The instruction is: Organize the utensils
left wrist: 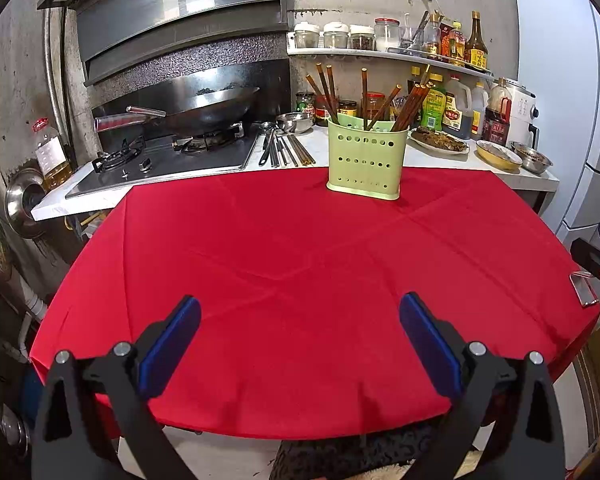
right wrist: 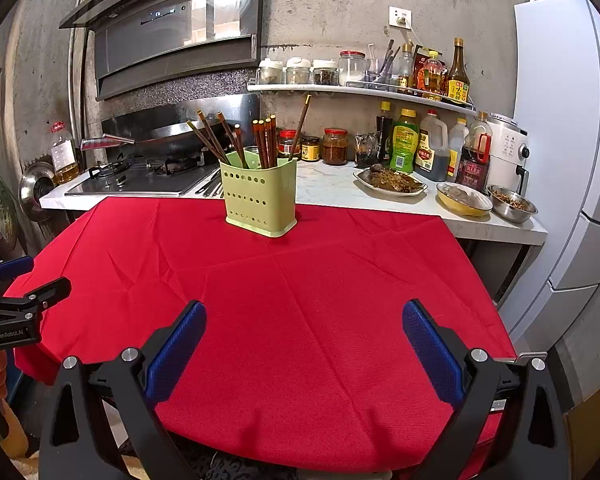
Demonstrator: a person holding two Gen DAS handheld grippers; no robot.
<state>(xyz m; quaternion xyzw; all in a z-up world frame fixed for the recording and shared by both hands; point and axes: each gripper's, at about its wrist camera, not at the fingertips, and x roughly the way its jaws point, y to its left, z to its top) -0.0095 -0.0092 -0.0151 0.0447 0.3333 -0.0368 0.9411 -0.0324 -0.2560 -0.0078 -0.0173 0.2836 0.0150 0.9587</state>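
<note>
A pale green perforated utensil holder [left wrist: 363, 160] stands at the far edge of the red tablecloth [left wrist: 292, 264]. Several brown chopsticks [left wrist: 408, 106] stand in it at various angles. The holder also shows in the right wrist view [right wrist: 260, 200] with its chopsticks [right wrist: 266, 142]. My left gripper [left wrist: 300, 308] is open and empty over the near part of the cloth. My right gripper [right wrist: 304, 312] is open and empty, also near the table's front edge. The left gripper body shows at the left edge of the right wrist view [right wrist: 24, 312].
Behind the table runs a white counter [right wrist: 332, 188] with a gas hob and wok [left wrist: 204, 114], loose metal utensils [left wrist: 284, 148], plates and bowls of food [right wrist: 392, 180], jars and sauce bottles. A white fridge [right wrist: 560, 140] stands at right. A small metal object [left wrist: 584, 290] lies at the table's right edge.
</note>
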